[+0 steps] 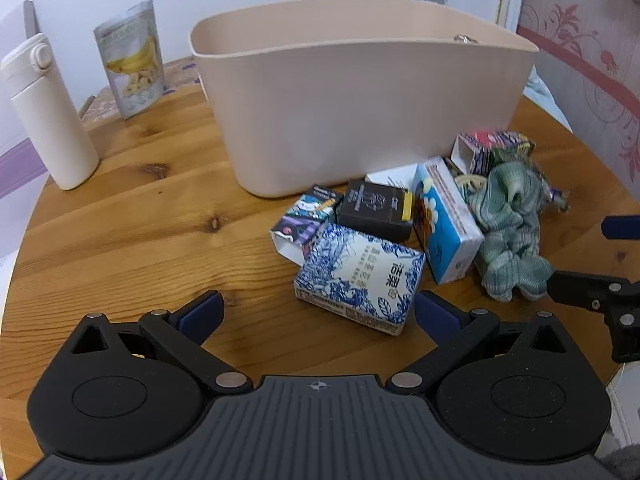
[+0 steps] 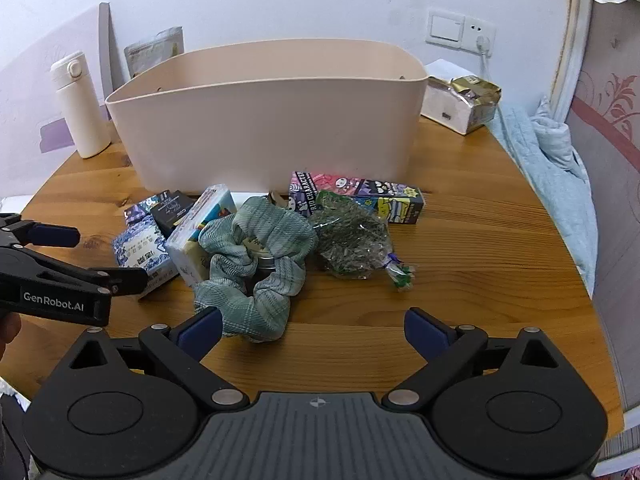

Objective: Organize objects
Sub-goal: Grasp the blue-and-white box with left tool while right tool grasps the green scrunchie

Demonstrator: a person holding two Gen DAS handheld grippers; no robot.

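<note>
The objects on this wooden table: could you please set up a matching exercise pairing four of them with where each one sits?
Things:
1. white bottle
2. green scrunchie
3. blue-and-white patterned box
4. gold foil packet

Places:
A. on the white box to the right of the beige bin
B. standing upright to the left of the bin
C. nearest the open left claw, just ahead of it
D. draped over the pile, just ahead of the open right claw

Pairs: 1-B, 2-D, 3-C, 4-A
</note>
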